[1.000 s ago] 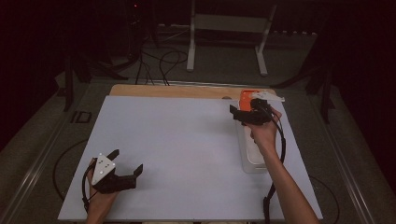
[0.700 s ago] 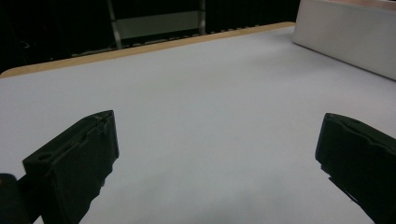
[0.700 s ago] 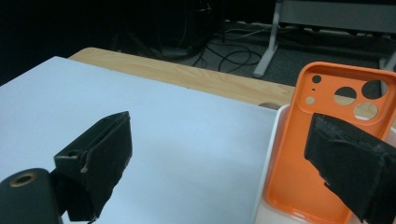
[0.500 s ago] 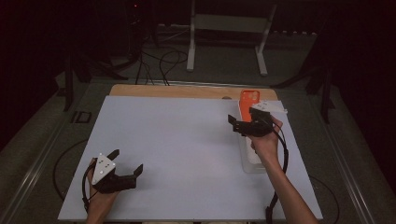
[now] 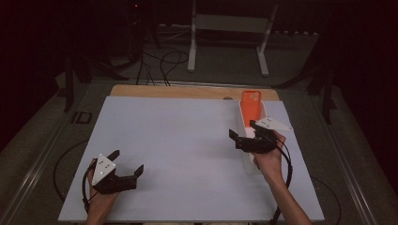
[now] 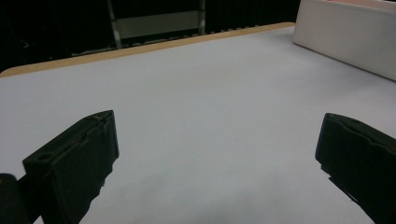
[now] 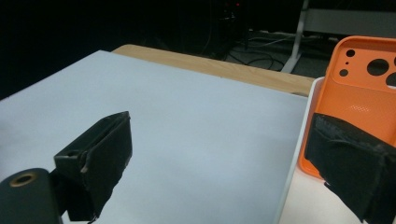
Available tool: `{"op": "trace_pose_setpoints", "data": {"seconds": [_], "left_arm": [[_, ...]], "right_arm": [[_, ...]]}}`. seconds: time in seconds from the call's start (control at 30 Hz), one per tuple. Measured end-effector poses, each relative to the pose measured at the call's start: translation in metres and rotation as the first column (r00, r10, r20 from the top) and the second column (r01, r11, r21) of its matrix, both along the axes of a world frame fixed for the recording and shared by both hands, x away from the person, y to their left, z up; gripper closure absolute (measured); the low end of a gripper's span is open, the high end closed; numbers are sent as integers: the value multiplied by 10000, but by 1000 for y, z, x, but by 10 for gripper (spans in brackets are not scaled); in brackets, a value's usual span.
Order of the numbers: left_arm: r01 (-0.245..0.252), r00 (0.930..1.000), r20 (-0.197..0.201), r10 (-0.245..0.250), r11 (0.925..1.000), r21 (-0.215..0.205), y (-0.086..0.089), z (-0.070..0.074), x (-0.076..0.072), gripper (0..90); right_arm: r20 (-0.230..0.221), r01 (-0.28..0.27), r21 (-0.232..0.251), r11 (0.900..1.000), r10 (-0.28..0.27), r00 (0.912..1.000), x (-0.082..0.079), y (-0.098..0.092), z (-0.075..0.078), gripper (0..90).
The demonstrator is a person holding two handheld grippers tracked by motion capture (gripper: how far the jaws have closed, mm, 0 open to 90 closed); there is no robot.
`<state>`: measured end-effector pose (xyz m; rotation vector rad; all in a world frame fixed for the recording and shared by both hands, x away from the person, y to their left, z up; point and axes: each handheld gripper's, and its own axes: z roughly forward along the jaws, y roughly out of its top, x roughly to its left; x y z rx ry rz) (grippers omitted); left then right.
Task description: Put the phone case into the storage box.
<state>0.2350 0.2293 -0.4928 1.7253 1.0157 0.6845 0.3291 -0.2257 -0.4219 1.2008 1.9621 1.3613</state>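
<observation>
An orange phone case (image 5: pixel 250 107) (image 7: pixel 369 93) lies in the far end of a long white tray (image 5: pixel 254 165) (image 7: pixel 299 140) on the right side of the table. My right gripper (image 5: pixel 242 130) (image 7: pixel 224 163) hovers open just in front of the case, over the tray's left rim, with nothing between its jaws. One jaw overlaps the case's near edge in the right gripper view. My left gripper (image 5: pixel 127 161) (image 6: pixel 219 158) rests open near the front left of the white mat (image 5: pixel 187 140), holding nothing. The tray (image 6: pixel 345 32) stands far off in the left gripper view.
The mat covers a wooden tabletop whose far edge (image 5: pixel 187 91) shows as a bare strip. Beyond the table stand a white metal frame (image 5: pixel 225 42) and cables on a dark floor (image 5: pixel 164 61).
My right gripper has drawn back toward the person from the tray's far end, uncovering the orange case, which stays in place. The left gripper has not moved.
</observation>
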Motion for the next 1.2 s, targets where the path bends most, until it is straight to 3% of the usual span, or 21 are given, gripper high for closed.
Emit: {"op": "trace_pose_setpoints", "data": {"seconds": [0.33, 0.57, 0.93, 1.2], "left_arm": [[33, 10000, 33, -33, 10000, -63, 1, 1, 0, 3], [167, 9999, 40, -167, 9998, -47, 2, 2, -1, 3], [307, 9995, 103, -306, 9995, -98, 1, 2, -1, 2], [366, 9992, 152, -364, 9993, -111, 2, 3, -1, 2]], "right_arm": [[947, -155, -203, 9997, 174, 9954, -32, 2, -14, 83], [1077, -65, 251, 9997, 37, 9942, -44, -5, -24, 83], [1575, -236, 403, 9989, 170, 9874, -66, -18, -45, 83], [1767, -374, 499, 9981, 280, 9839, -78, -25, -51, 83]]}}
